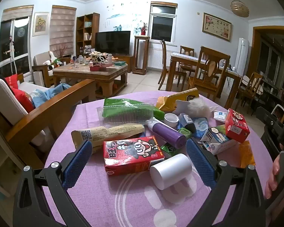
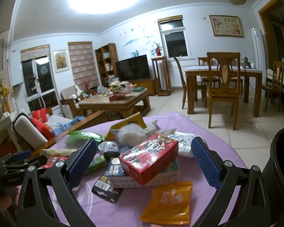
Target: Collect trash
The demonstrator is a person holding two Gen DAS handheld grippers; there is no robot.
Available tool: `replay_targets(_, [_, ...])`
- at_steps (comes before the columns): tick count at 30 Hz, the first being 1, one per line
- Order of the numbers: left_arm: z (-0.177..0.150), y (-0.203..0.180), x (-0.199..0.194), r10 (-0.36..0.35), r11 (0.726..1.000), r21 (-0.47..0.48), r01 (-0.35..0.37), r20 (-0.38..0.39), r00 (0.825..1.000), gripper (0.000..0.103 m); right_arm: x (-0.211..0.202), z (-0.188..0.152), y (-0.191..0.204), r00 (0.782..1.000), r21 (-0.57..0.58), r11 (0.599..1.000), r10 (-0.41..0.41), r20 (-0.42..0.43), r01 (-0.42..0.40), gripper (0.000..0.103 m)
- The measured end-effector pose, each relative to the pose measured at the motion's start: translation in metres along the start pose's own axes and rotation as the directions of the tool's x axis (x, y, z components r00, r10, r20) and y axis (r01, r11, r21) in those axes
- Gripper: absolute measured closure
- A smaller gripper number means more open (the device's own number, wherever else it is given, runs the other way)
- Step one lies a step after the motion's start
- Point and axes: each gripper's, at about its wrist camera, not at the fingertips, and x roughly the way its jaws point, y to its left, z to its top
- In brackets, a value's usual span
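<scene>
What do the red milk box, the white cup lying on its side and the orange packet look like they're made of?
Red rectangular milk box: printed coated carton, with sharp folded edges. White cup lying on its side: probably matte paper, perhaps plastic. Flat orange packet: glossy plastic film, with crinkles and a sealed edge.

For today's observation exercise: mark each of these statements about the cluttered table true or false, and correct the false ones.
1. Both grippers are open and empty. True: left gripper, right gripper.
2. The tablecloth is green. False: it is purple.
3. A red carton rests on a white box. True.
4. The white cup stands upright. False: it lies on its side.
5. The orange packet lies on the floor. False: on the table.
</scene>
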Motion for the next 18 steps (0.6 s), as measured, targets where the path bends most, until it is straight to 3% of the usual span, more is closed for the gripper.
replay_targets(18, [-0.0004, -0.0003, -0.0003, 0.000, 1.000, 0.001, 0.000, 0.001, 1.000, 0.005, 0.0020, -0.0004, -0.0021, 1.000, 0.000, 1.000, 0.000, 0.000, 0.000, 0.005])
